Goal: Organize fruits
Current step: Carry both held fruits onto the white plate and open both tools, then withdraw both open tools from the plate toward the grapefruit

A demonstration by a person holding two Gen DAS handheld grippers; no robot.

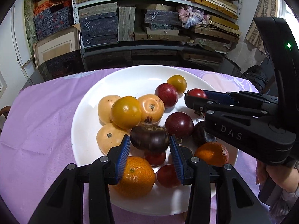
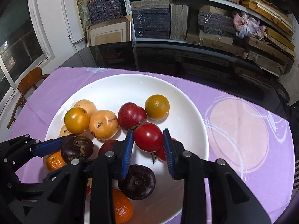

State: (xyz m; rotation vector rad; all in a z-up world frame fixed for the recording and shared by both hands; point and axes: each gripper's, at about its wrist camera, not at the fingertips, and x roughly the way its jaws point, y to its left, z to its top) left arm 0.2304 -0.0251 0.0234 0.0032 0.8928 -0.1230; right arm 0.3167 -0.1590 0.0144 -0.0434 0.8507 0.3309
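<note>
Left tool is clamped on a dark purple fruit over the white plate; right tool grips a red tomato, seemingly just lifted.

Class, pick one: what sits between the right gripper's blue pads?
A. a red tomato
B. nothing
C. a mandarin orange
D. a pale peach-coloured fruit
A: in the right wrist view, the right gripper has its blue pads on either side of the red tomato above the white plate.
</note>
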